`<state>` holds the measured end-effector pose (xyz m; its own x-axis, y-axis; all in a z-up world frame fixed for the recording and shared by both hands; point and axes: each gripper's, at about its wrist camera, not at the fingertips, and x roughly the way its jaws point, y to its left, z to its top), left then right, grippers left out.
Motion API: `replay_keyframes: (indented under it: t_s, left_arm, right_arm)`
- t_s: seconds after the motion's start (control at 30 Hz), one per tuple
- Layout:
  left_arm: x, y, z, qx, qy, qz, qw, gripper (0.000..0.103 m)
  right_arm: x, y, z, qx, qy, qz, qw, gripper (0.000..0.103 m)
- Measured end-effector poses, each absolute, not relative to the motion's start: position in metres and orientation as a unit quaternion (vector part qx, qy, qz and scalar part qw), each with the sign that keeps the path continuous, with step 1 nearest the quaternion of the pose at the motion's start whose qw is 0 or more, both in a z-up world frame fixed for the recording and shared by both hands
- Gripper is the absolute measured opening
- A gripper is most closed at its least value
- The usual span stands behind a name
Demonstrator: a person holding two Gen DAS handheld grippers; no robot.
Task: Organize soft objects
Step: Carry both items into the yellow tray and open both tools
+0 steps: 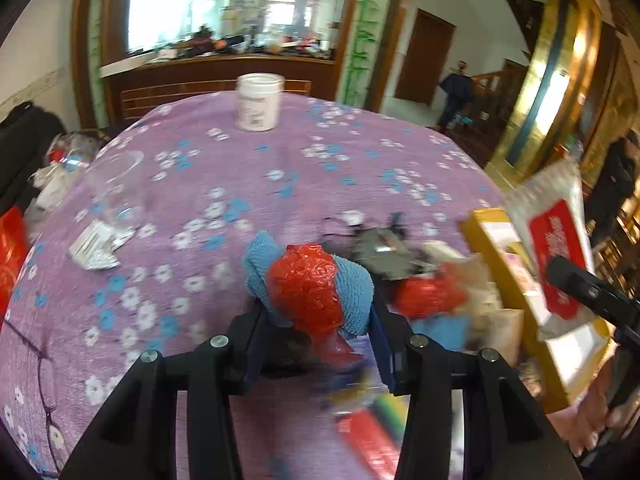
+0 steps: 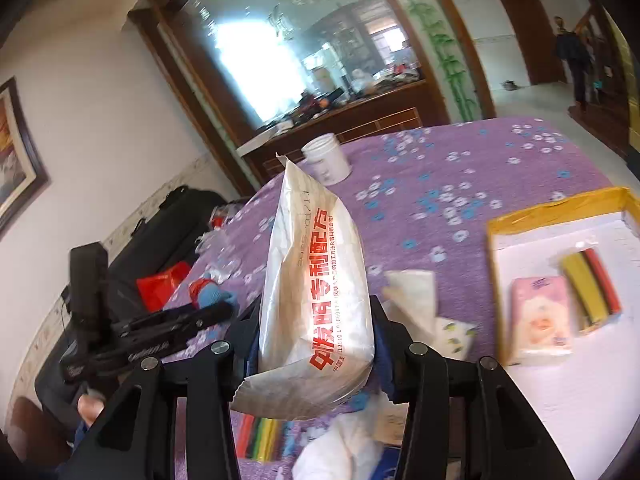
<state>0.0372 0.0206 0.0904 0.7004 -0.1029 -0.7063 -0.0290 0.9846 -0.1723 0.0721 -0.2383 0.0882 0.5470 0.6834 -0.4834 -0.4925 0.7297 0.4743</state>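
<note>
Near the tabletop's (image 1: 208,168) left edge lie an upturned clear cup (image 1: 116,188) and a crumpled wrapper (image 1: 96,242); a white jar (image 1: 259,102) stands at the far edge. The left tool (image 1: 316,312) is clamped on a bundle (image 1: 310,286), a blue cloth around crinkly red plastic, held just above the tabletop's near middle. Right of it sits a loose heap (image 1: 424,280) of red plastic, blue cloth and paper, blurred. The right tool (image 2: 316,332) grips a white packet (image 2: 316,280) with red print, standing upright between its pads. The yellow-rimmed box (image 2: 556,208) lies by the right edge and holds a pink tissue pack (image 2: 540,316) and a pack of coloured strips (image 2: 592,288); its near floor looks bare. The step seems to be carrying both loads to the box. Both are squashy, so steady pressure matters. Bring the packet in low over the rim, lay it flat on the bare floor, then release. Move the tools in turn so they stay apart, and keep the bundle's trailing red plastic off the heap.
</note>
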Motion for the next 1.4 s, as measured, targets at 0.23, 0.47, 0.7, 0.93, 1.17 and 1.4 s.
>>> replay_keyframes:
  t_s: [0.23,0.47,0.7,0.93,1.17,1.4]
  left_arm:
    - [0.050,-0.059,0.112,-0.052,0.382,-0.087,0.919,0.044]
    - [0.076,-0.156,0.118,-0.028,0.399,-0.157,0.903,0.045]
    - [0.110,-0.233,0.089,-0.049,0.444,-0.204,0.871,0.045]
    - [0.122,-0.274,0.049,-0.019,0.475,-0.212,0.854,0.045]
    - [0.118,-0.276,0.038,0.000,0.466,-0.211,0.859,0.045]
    - [0.109,-0.283,0.038,0.022,0.448,-0.211,0.869,0.046]
  right_arm:
    - [0.093,-0.292,0.096,0.164,0.340,0.290,0.879,0.049]
    - [0.125,-0.363,0.099,0.184,0.339,0.209,0.899,0.049]
    - [0.149,-0.414,0.076,0.179,0.359,0.120,0.908,0.049]
    - [0.157,-0.430,0.061,0.153,0.391,0.070,0.905,0.049]
    - [0.168,-0.425,0.047,0.090,0.422,0.013,0.902,0.049]
    - [0.173,-0.420,0.039,0.091,0.436,0.006,0.895,0.052]
